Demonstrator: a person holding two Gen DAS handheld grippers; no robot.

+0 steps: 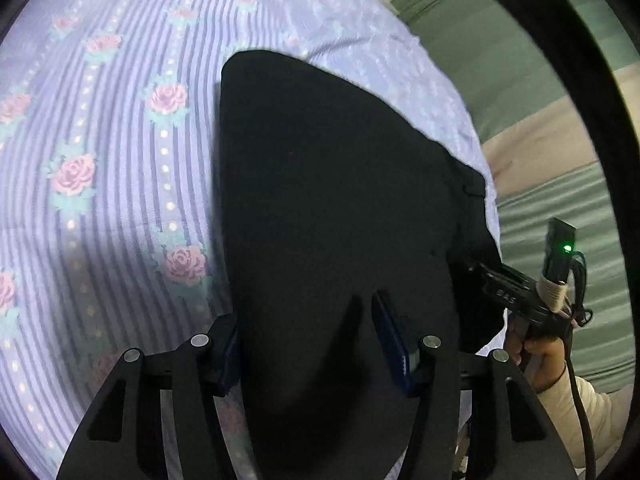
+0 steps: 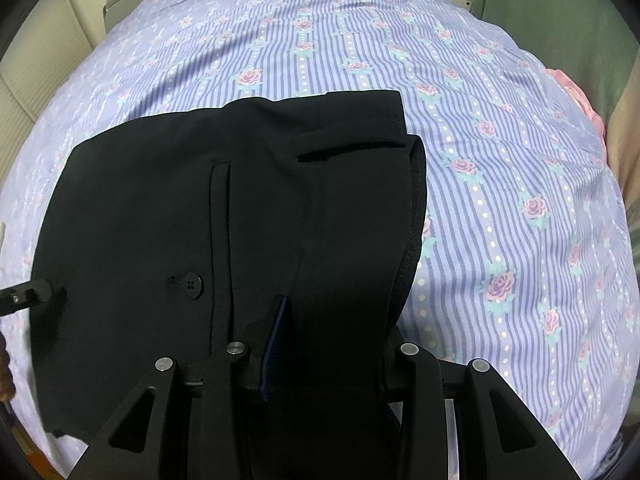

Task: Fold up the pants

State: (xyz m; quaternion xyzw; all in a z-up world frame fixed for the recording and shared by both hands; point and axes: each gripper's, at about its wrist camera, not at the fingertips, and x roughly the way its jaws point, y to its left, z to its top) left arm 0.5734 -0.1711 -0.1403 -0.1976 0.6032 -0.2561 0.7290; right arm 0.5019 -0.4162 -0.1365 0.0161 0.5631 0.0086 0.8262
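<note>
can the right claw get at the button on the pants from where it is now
Probably not right away. The right claw has black pants fabric between its fingers, so it would have to let go first. Otherwise the button lies uncovered just beside it, with nothing in between.

Between my left gripper's black fingers with dark blue pads lies the plain black fabric of the folded pants. Left of those jaws I see the lavender bedsheet with darker purple stripes, rows of pale dots and pink roses on teal leaves. Right of them, a green ribbed cover. Ahead of my right gripper's jaws, a black button sits on the black cloth.
</note>
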